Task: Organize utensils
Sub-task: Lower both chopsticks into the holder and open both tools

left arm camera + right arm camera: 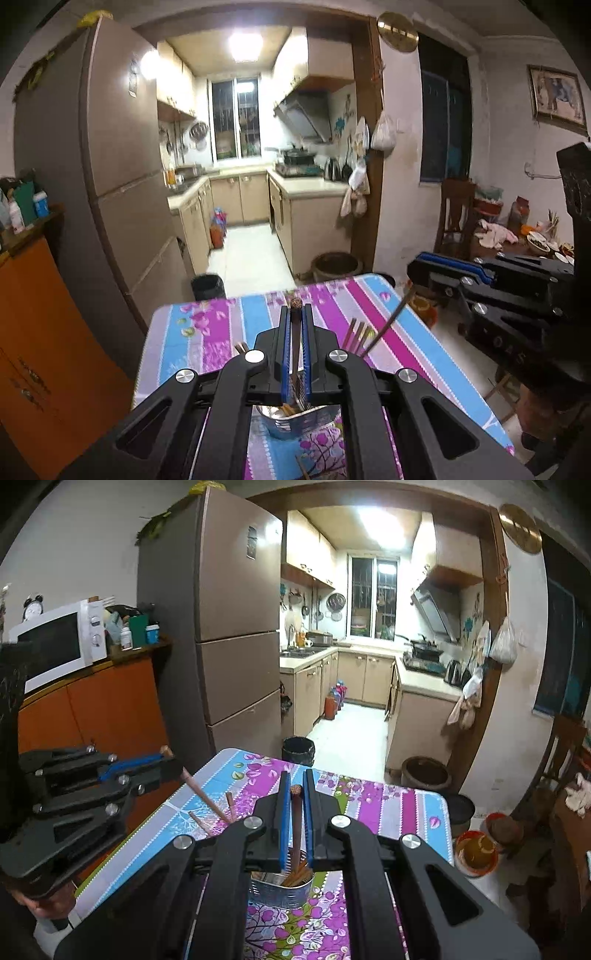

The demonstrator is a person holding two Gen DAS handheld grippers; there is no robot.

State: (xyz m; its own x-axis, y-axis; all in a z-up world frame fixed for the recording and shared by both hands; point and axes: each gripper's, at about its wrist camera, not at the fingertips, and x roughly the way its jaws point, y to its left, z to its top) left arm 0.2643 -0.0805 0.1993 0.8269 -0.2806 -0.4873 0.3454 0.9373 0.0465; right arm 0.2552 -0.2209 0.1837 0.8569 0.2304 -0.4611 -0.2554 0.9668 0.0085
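A shiny metal utensil holder (293,421) stands on the flowered table (207,332), below both grippers; it also shows in the right wrist view (280,888). It holds several chopsticks (356,332) and forks. My left gripper (295,312) is shut on a brown wooden-handled utensil (295,341) whose lower end reaches into the holder. My right gripper (294,781) is shut on a brown wooden-handled utensil (296,823) that also points down into the holder. The right gripper (421,269) appears at the right of the left wrist view, the left gripper (171,762) at the left of the right wrist view.
The table's far edge (332,771) faces a kitchen doorway. A black bin (298,751) and a brown pot (424,773) stand on the floor beyond it. A fridge (229,627) and an orange cabinet (103,709) with a microwave (55,642) stand left. Bowls (474,853) sit on the floor right.
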